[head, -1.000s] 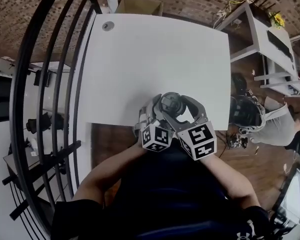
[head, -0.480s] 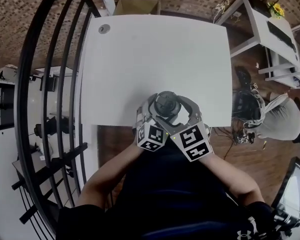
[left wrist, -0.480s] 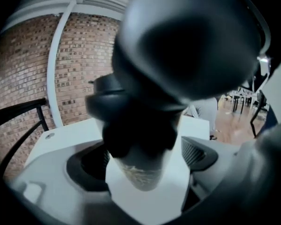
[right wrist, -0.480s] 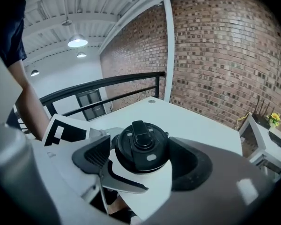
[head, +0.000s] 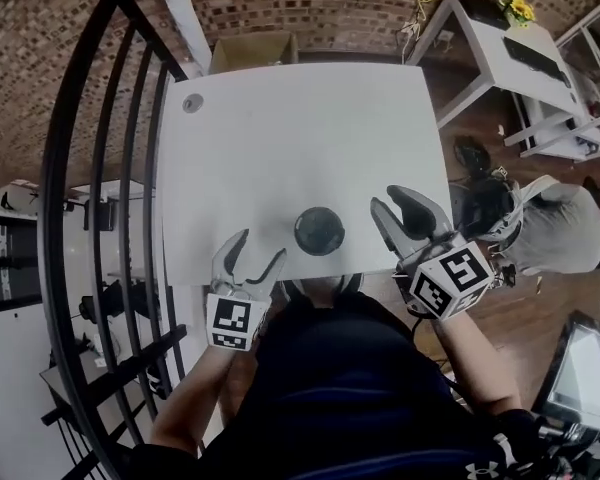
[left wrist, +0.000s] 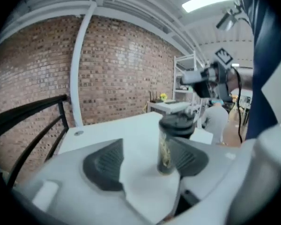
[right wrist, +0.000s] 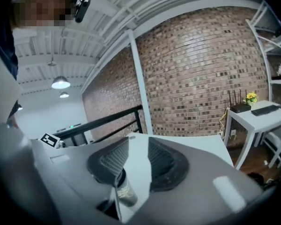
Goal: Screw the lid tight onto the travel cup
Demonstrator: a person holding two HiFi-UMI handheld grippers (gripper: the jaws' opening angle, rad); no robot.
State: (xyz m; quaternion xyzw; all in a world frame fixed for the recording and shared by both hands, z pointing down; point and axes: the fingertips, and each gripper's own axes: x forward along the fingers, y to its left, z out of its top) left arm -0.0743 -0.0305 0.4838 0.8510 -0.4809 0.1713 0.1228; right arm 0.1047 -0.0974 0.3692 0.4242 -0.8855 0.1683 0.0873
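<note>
The travel cup (head: 319,230), clear-walled with a black lid on top, stands upright and alone on the white table (head: 280,138) near its front edge. My left gripper (head: 260,248) hovers at the table's edge to the cup's left, its jaws closing on nothing. In the left gripper view the cup (left wrist: 170,144) stands beyond the gripper (left wrist: 145,161), apart from the pads. My right gripper (head: 387,200) is to the cup's right, jaws closing with only a narrow gap and nothing in it. The right gripper view shows the cup (right wrist: 125,191) low, partly hidden behind the left jaw.
A black railing (head: 90,168) runs along the table's left side. A round grommet (head: 191,103) sits in the table's far left corner, with a cardboard box (head: 252,50) behind it. A white desk (head: 500,38) and a person (head: 560,228) are off to the right.
Both grippers were round the cup's lid. They have let go and drawn apart, the left to the near left and the right out to the right. The cup now stands free.
</note>
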